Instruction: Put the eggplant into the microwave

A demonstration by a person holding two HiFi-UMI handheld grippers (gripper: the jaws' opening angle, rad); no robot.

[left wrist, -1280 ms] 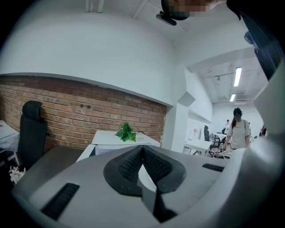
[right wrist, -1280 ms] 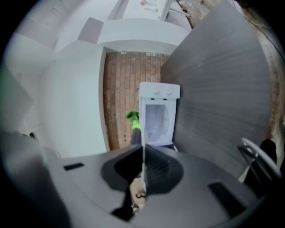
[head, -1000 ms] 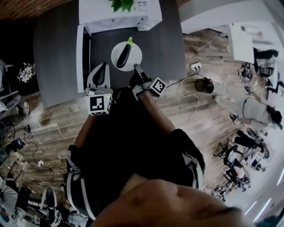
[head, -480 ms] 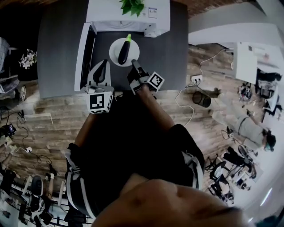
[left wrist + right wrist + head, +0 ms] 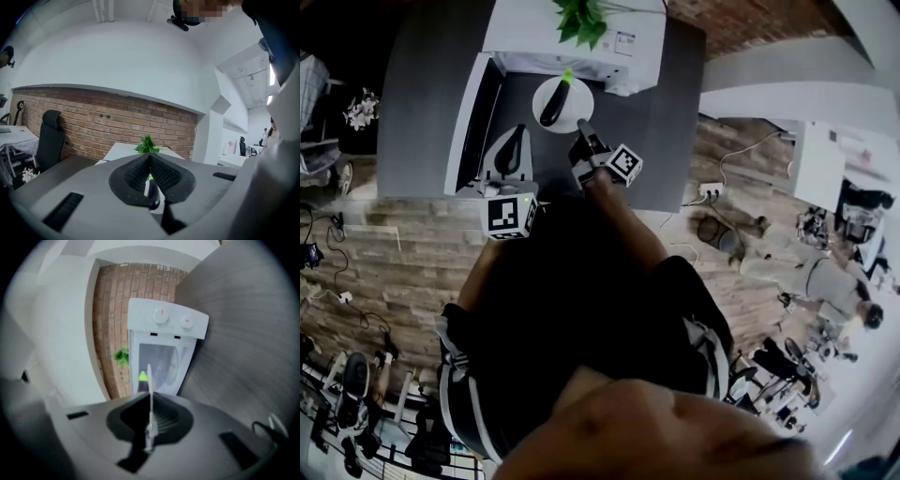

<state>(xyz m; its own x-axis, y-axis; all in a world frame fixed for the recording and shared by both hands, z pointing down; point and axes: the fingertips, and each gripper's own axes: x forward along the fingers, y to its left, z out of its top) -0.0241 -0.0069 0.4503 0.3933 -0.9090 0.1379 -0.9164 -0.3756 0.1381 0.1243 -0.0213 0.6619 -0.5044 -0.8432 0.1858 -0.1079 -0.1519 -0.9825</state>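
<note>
The right gripper (image 5: 580, 129) has its fingers clenched on the near rim of the plate (image 5: 575, 105). In the right gripper view the white rim runs as a thin line straight up between the two pads, pinched. This gripper is rolled onto its side, so the microwave (image 5: 161, 357) appears turned in that view, with its two knobs uppermost.

The eggplant (image 5: 552, 105) lies on the plate, just beyond the right fingertips and a little to their left. Its dark body lies lengthwise and its green stem end points away from the fingers toward the microwave. It is not inside yet and sits directly ahead of the fingertips, before the open mouth. I cannot tell whether the plate rests on the grey table (image 5: 656, 103) or is lifted off it.

The microwave door (image 5: 467, 112) is swung open and stands just left of the left fingers, running back to the white body.

The left gripper (image 5: 517, 133) has its fingers clenched together, tips meeting, with nothing between them. It sits between the door and the plate, apart from the plate, and points toward the microwave. Through the slit under the closed tips, the left gripper view shows a strip of plate and eggplant ahead of the fingers.

A green plant (image 5: 584, 19) stands on top of the microwave, past both sets of fingertips, with a brick wall (image 5: 93, 122) behind it. A black chair (image 5: 49, 140) stands well to the left of the left fingers
</note>
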